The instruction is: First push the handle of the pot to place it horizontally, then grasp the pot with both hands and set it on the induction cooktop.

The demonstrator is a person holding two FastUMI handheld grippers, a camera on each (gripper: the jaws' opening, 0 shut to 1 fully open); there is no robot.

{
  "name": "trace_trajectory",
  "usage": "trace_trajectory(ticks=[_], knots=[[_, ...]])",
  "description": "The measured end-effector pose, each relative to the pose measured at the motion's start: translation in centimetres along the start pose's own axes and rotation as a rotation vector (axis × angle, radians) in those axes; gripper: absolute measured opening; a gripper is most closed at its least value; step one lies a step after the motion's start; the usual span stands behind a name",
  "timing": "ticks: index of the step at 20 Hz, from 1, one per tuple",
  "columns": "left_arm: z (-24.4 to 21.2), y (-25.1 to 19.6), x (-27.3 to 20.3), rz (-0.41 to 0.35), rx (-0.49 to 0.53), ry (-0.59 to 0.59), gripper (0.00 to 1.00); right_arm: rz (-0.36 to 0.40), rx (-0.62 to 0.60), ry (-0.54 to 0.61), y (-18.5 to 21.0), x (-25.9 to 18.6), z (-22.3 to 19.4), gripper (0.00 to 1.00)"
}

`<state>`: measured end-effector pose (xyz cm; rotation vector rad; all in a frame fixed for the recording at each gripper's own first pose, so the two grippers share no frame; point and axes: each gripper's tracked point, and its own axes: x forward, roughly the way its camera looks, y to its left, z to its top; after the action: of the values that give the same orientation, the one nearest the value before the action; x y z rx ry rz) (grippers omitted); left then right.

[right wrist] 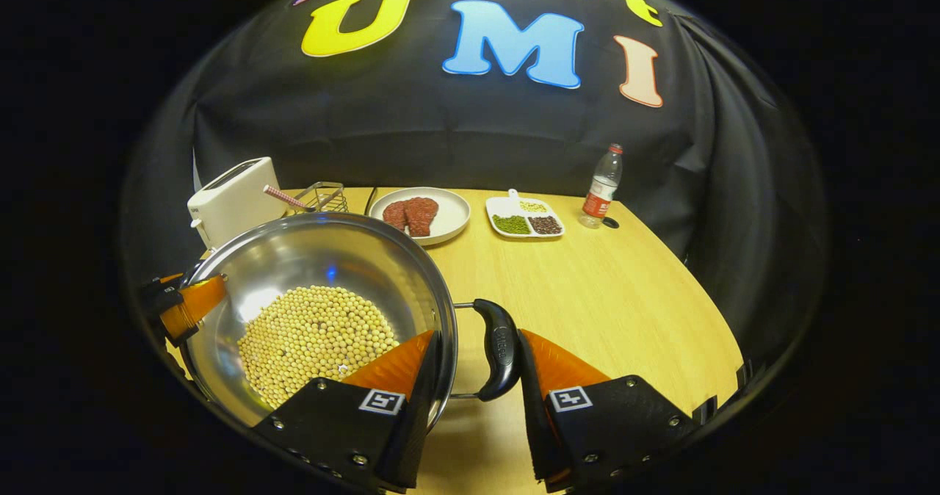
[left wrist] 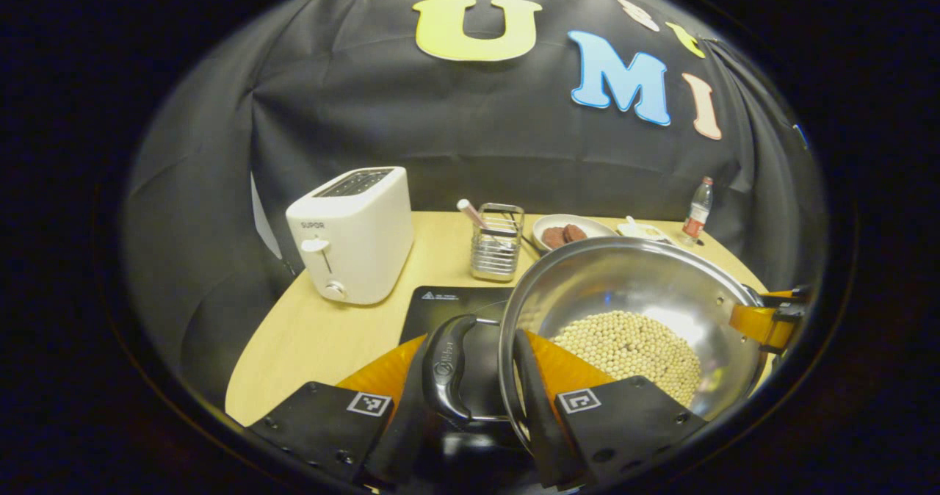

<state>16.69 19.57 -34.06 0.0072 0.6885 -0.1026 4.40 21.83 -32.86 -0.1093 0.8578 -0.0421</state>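
The steel pot (right wrist: 316, 311) sits up off the table, carried between the two grippers, its bowl holding a heap of pale round beans (right wrist: 316, 341). In the left gripper view the pot hangs over the dark induction cooktop (left wrist: 448, 308), with the cooktop's near corner peeking out beneath the rim; whether the base touches the glass is hard to tell from here.

The left gripper (left wrist: 481, 377) has its fingers closed around the pot's black side handle (left wrist: 448, 366), one finger outside the handle and one inside the rim. The right gripper (right wrist: 474, 359) does the same on the opposite handle (right wrist: 499, 348), one finger inside the bowl against the wall, the other outside the loop.

Across the bowl, the left gripper view catches the far gripper at the right rim.

Behind the pot stands a white toaster (left wrist: 352, 234), then a wire utensil rack (left wrist: 498, 241), a plate with meat slices (right wrist: 420, 214), a divided dish of beans (right wrist: 525, 219) and a plastic bottle (right wrist: 602, 185) on the wooden table (right wrist: 609, 289).
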Motion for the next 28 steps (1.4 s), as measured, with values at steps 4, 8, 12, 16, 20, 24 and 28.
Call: trace_trajectory(ticks=[4,8,12,16,20,24,28], knots=[[-0.1,3.2,0.8,0.019,-0.015,0.014,0.68,0.02,-0.011,0.008,2.7,0.7,0.4,0.57],[-0.4,5.2,1.9,0.034,-0.026,0.029,0.68,0.03,-0.009,0.021,4.6,1.5,0.4,0.57],[-0.1,6.1,2.4,0.04,-0.019,0.008,0.68,0.038,-0.009,0.01,5.4,2.1,1.0,0.57],[0.0,7.1,2.3,0.08,-0.034,-0.012,0.69,0.067,-0.013,-0.021,5.9,2.4,1.5,0.58],[2.7,8.2,-0.1,0.169,-0.043,-0.125,0.99,0.084,-0.02,-0.149,4.9,0.6,4.2,0.99],[6.7,6.3,-3.6,0.189,-0.006,-0.257,1.0,0.065,-0.017,-0.252,1.0,-1.3,6.7,0.98],[10.4,1.2,-7.9,0.149,0.01,-0.369,0.94,0.039,-0.02,-0.36,-3.7,-4.8,8.9,0.97]])
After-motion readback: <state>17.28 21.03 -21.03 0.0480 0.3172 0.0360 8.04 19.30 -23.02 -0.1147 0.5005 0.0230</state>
